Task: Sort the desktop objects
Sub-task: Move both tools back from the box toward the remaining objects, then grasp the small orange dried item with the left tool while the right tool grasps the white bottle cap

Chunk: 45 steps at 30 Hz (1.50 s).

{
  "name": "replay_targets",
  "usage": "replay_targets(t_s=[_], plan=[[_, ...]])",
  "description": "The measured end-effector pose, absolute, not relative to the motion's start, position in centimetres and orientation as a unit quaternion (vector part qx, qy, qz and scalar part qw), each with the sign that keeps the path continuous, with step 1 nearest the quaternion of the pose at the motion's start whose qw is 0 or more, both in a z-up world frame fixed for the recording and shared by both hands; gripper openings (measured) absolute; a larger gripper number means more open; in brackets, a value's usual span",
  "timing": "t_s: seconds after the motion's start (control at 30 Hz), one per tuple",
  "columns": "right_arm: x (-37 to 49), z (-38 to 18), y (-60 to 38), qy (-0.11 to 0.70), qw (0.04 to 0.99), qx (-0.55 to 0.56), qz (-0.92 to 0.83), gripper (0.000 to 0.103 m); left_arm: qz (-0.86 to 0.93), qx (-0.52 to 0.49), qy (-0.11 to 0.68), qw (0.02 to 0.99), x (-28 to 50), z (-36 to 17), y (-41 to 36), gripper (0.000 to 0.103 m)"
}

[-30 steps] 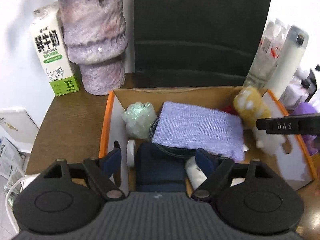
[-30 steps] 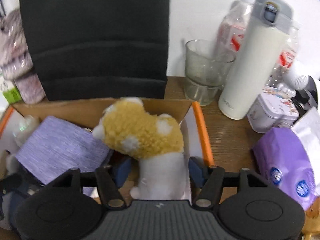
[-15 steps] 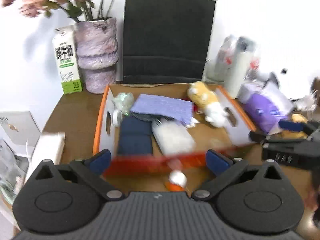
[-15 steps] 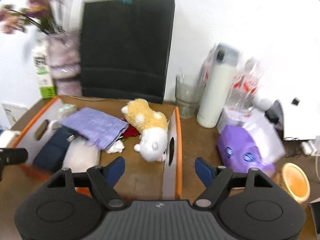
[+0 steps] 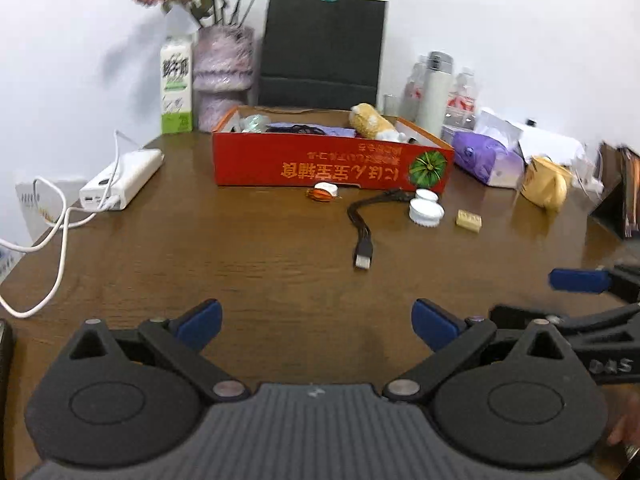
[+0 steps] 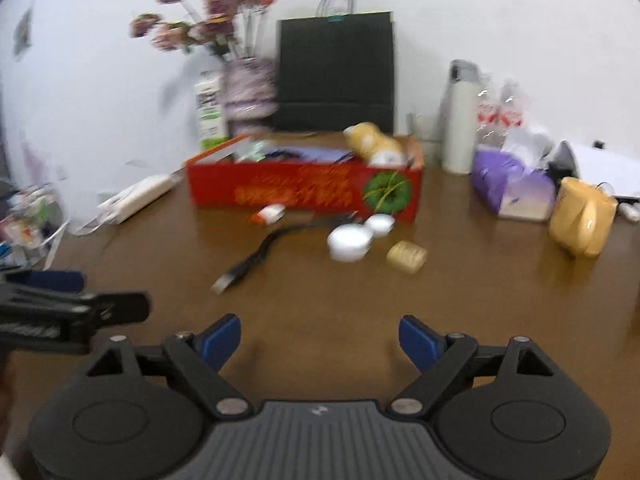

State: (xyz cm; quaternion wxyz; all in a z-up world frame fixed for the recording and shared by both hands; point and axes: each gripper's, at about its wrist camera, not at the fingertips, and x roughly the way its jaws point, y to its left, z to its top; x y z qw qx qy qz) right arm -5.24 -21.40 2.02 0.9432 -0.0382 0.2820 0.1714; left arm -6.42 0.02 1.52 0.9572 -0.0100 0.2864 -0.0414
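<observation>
Grippers have pulled back from the box (image 5: 332,160) at the desk's far edge: left gripper (image 5: 316,320) wide, empty; right gripper (image 6: 320,338) opening, empty. Toy (image 5: 370,122) lies inside. Box lettering unreadable.

Far ahead of the jaws a black paper bag (image 5: 322,50) leans on the wall, flower vase (image 5: 222,76) and milk carton (image 5: 176,86) to its left, flask (image 5: 434,94) to its right.

Red box (image 5: 320,166) holds plush toy (image 5: 370,120); black cable (image 5: 362,220), white caps (image 5: 426,210) lie before it.
</observation>
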Motion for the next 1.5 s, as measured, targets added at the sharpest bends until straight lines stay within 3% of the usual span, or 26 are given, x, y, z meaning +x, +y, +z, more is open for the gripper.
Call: replay_targets(t_s=[0.2, 0.5, 0.63, 0.73, 0.87, 1.13, 1.3, 1.5], plan=[[-6.2, 1.3, -22.0, 0.278, 0.94, -0.017, 0.197, 0.097, -0.056, 0.011, 0.314, 0.948, -5.7, 0.2, -0.4, 0.103], [-5.8, 0.8, -23.5, 0.28, 0.94, 0.046, 0.191, 0.096, -0.072, 0.003, 0.338, 0.938, -5.4, -0.5, -0.4, 0.103], [-5.7, 0.8, -23.1, 0.283, 0.938, 0.03, 0.198, 0.085, -0.072, 0.016, 0.34, 0.937, -5.2, -0.4, -0.9, 0.103], [-4.9, 1.1, -23.0, 0.278, 0.941, 0.01, 0.194, 0.084, -0.116, 0.006, 0.311, 0.943, -4.3, 0.3, -0.8, 0.103], [-1.7, 1.9, -22.7, 0.262, 0.95, -0.037, 0.166, 0.078, -0.119, 0.059, 0.294, 0.946, -0.2, 1.3, -1.7, 0.103], [7.5, 1.9, -21.6, 0.3, 0.935, -0.039, 0.185, 0.065, -0.107, 0.04, 0.302, 0.947, 9.8, 2.0, -0.3, 0.101], [10.8, 1.7, -20.5, 0.305, 0.929, -0.046, 0.203, 0.061, -0.108, 0.074, 0.314, 0.94, 14.4, 1.2, -0.2, 0.083], [12.4, 0.3, -20.2, 0.329, 0.92, -0.042, 0.207, 0.058, -0.117, 0.063, 0.344, 0.93, 16.6, -0.4, -0.7, 0.07]])
